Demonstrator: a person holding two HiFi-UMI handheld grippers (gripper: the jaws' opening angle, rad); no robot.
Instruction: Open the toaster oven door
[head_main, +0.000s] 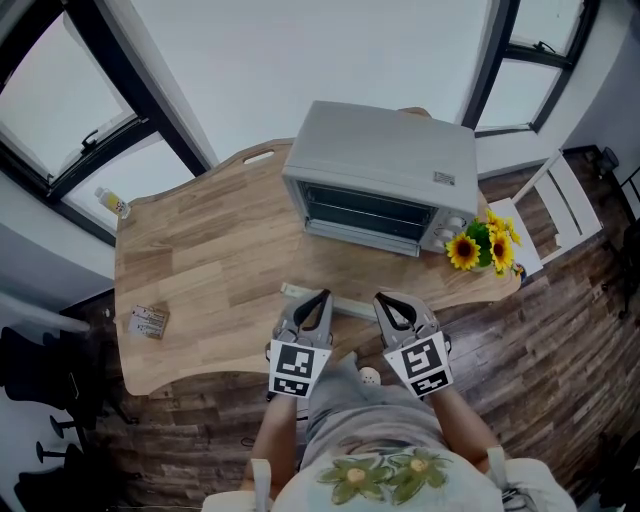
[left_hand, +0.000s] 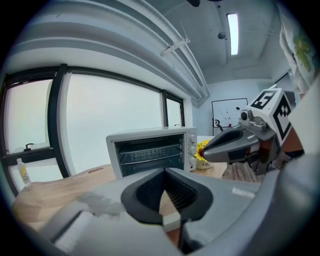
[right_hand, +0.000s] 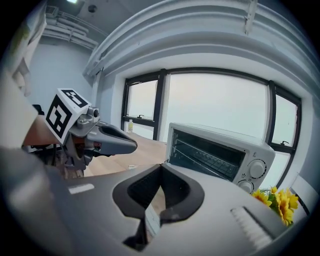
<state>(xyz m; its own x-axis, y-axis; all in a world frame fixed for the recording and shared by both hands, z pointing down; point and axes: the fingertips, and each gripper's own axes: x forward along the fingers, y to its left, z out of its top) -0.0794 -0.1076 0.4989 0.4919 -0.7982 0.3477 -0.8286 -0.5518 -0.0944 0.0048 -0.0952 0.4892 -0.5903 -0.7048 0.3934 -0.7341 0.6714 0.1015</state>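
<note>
The silver toaster oven (head_main: 385, 175) stands at the back of the wooden table (head_main: 210, 270). Its wire racks show in the open front. Its door lies folded down toward me, with the pale handle bar (head_main: 345, 305) just past my fingertips. My left gripper (head_main: 318, 300) and right gripper (head_main: 386, 302) hover side by side near the table's front edge, both shut and empty. In the left gripper view the left gripper (left_hand: 165, 171) points at the oven (left_hand: 150, 150), with the right gripper (left_hand: 209, 152) beside it. The right gripper (right_hand: 161, 167) also faces the oven (right_hand: 220, 155), with the left gripper (right_hand: 131, 146) alongside.
A pot of sunflowers (head_main: 485, 245) sits at the oven's right. A small packet (head_main: 148, 321) lies near the table's left front corner. A bottle (head_main: 112, 203) stands on the window sill. A white frame (head_main: 560, 205) leans at the right, and a dark chair (head_main: 40, 380) stands at the left.
</note>
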